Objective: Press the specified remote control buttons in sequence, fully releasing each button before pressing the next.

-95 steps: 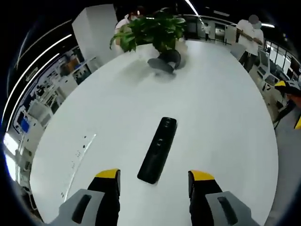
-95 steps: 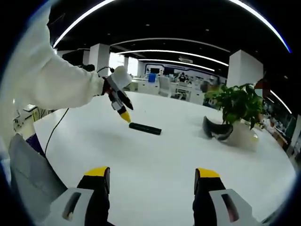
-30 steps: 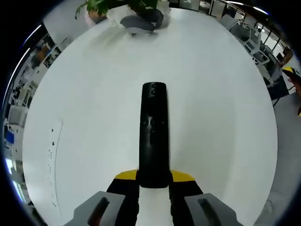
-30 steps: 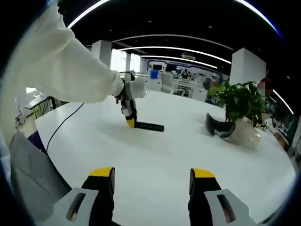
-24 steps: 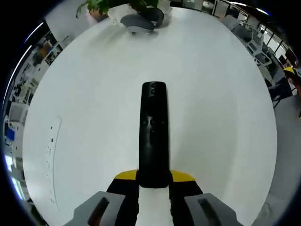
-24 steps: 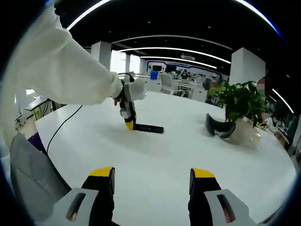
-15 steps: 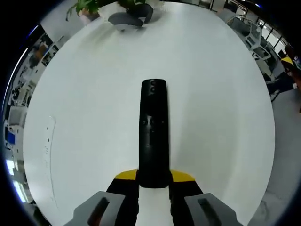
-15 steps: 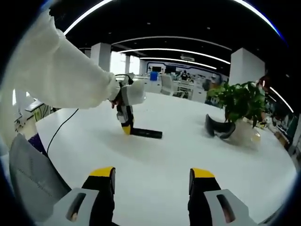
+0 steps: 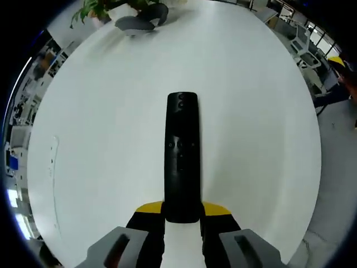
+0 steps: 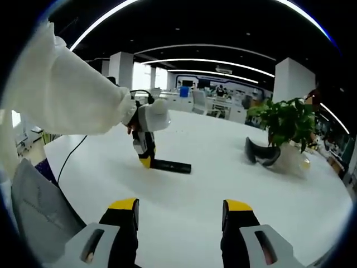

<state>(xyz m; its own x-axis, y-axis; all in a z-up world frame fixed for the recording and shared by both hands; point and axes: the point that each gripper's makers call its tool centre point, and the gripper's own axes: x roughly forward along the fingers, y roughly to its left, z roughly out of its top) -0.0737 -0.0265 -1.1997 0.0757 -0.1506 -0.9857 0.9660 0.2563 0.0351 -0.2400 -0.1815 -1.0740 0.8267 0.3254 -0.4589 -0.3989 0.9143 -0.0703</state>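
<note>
Left gripper view: the left gripper (image 9: 182, 215) has its yellow-tipped jaws closed on the near end of the black remote control (image 9: 182, 153), which runs straight away from the camera over the white table (image 9: 100, 139).
Remote, detail: small buttons show at its middle and a round one near its far end; which are the target buttons I cannot tell.
Remote, from the right gripper view: it (image 10: 172, 165) lies at mid-table, with the left gripper (image 10: 144, 159) at its left end, pointing down from a white-sleeved arm (image 10: 61, 100).
Right gripper (image 10: 179, 207): jaws stand apart with nothing between them, over bare table near the camera, well apart from the remote.
Surroundings on the table: a dark curved headset-like object (image 10: 260, 153) lies at the far right, just beside a potted green plant (image 10: 285, 125); whether they touch I cannot tell.
Same things, left gripper view: the dark object (image 9: 137, 18) and plant leaves (image 9: 92, 8) sit at the table's far edge, well apart from the remote.
Cable: a thin dark cable (image 10: 70, 159) runs down from the left gripper across the table's left side.
Obstructions: bare tabletop lies between the right gripper and the remote.
Containers: the plant's pale pot (image 10: 290, 161) holds the plant; the pot's inside is hidden.
Background: an office floor with desks and white pillars (image 10: 287, 81) lies beyond the table.
</note>
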